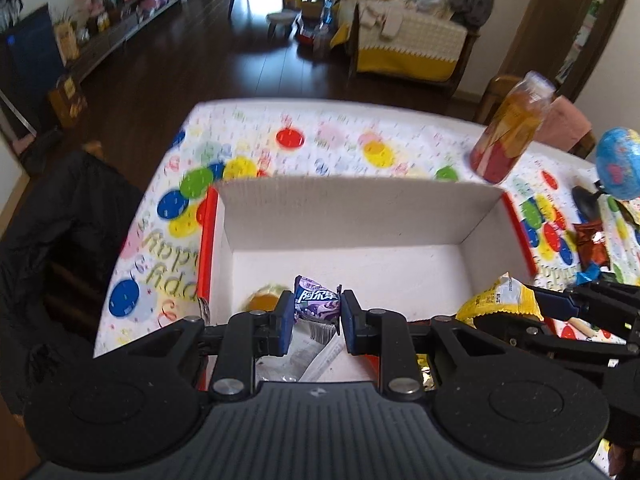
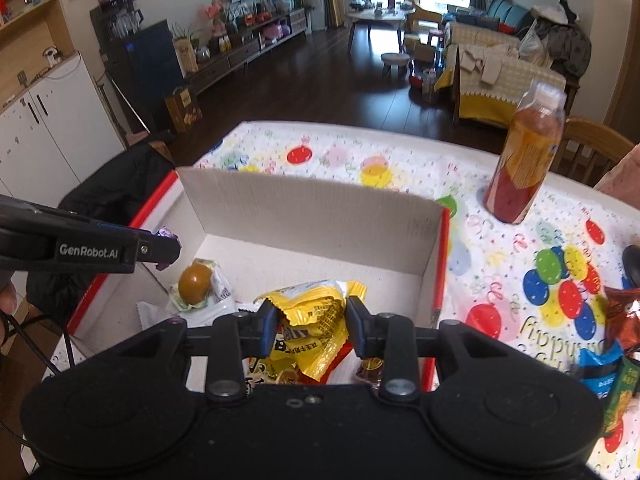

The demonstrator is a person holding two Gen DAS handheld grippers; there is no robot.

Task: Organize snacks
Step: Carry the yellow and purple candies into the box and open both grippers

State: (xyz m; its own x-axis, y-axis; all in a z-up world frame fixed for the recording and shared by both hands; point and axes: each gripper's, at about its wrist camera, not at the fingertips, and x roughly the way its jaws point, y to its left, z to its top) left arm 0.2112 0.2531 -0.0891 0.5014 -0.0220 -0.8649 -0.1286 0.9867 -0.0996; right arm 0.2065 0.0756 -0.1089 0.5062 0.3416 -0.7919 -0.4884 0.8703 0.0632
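Observation:
A white cardboard box with red outer sides [image 1: 344, 208] [image 2: 320, 208] stands on the balloon-print tablecloth. My left gripper [image 1: 316, 316] is shut on a purple candy packet [image 1: 316, 300] and holds it over the box's near left part. My right gripper [image 2: 312, 320] is shut on a yellow snack packet [image 2: 316, 316], over the box's near right part; the packet also shows in the left wrist view [image 1: 500, 296]. A round orange snack in a clear wrapper [image 2: 195, 280] [image 1: 262, 300] and white packets [image 2: 192, 312] lie in the box.
A tall bottle of orange drink [image 2: 526, 160] [image 1: 508, 132] stands right of the box. Loose snack packets [image 2: 616, 344] [image 1: 592, 240] lie at the right of the table. A blue globe [image 1: 620, 164] stands at the far right. A dark jacket on a chair [image 1: 60, 240] is left of the table.

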